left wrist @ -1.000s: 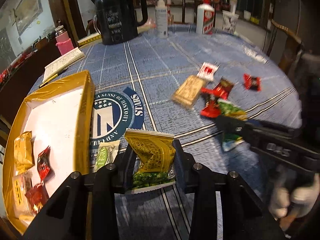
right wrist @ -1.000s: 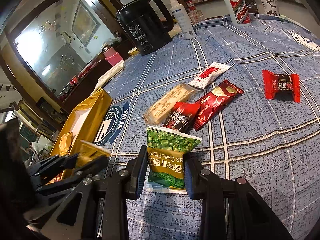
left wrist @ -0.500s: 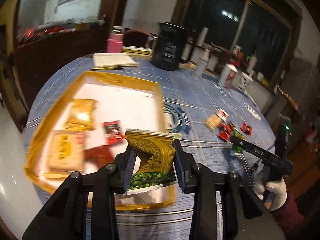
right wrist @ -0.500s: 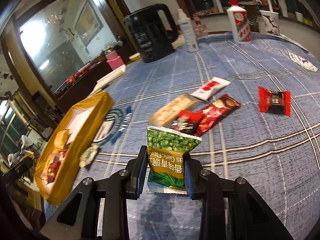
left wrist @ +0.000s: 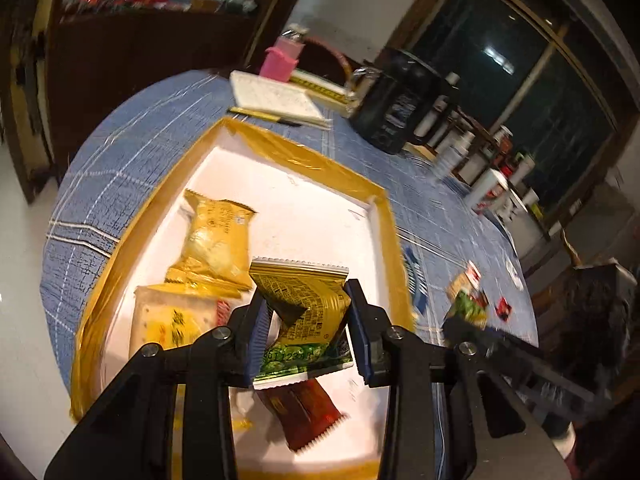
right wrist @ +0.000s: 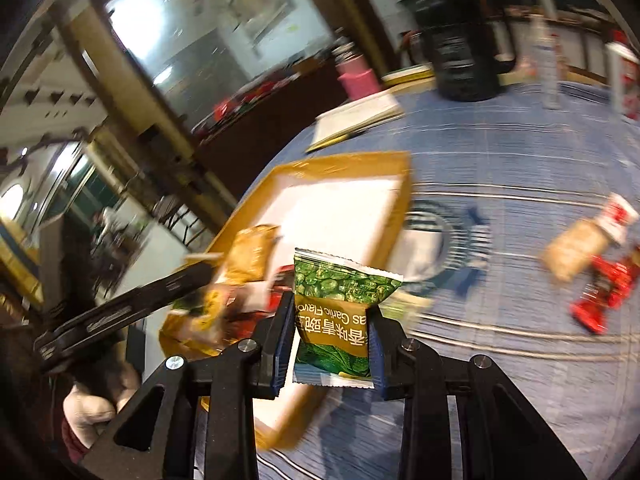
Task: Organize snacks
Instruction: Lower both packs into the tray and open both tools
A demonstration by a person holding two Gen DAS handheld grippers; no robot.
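Note:
My left gripper [left wrist: 306,320] is shut on a yellow-and-green pea snack packet [left wrist: 304,312] and holds it above the white tray with gold rim [left wrist: 312,160]. In the tray lie a yellow packet [left wrist: 216,240], a cracker packet [left wrist: 168,324] and a dark red packet [left wrist: 308,412]. My right gripper [right wrist: 330,340] is shut on a green garlic pea packet [right wrist: 340,304] above the tray's near right edge [right wrist: 396,216]. The left gripper's arm [right wrist: 120,312] crosses the right wrist view at left.
Loose snacks remain on the blue tablecloth: a tan packet [right wrist: 576,246], red packets [right wrist: 604,296], and a cluster [left wrist: 468,300]. A black kettle [left wrist: 396,108], notebook with pen [left wrist: 276,98], pink container [left wrist: 280,60] and bottles [left wrist: 492,188] stand at the back.
Both grippers have moved left toward the tray with their packets. The left one now hangs over the tray's inside; the right one has reached the tray's edge.

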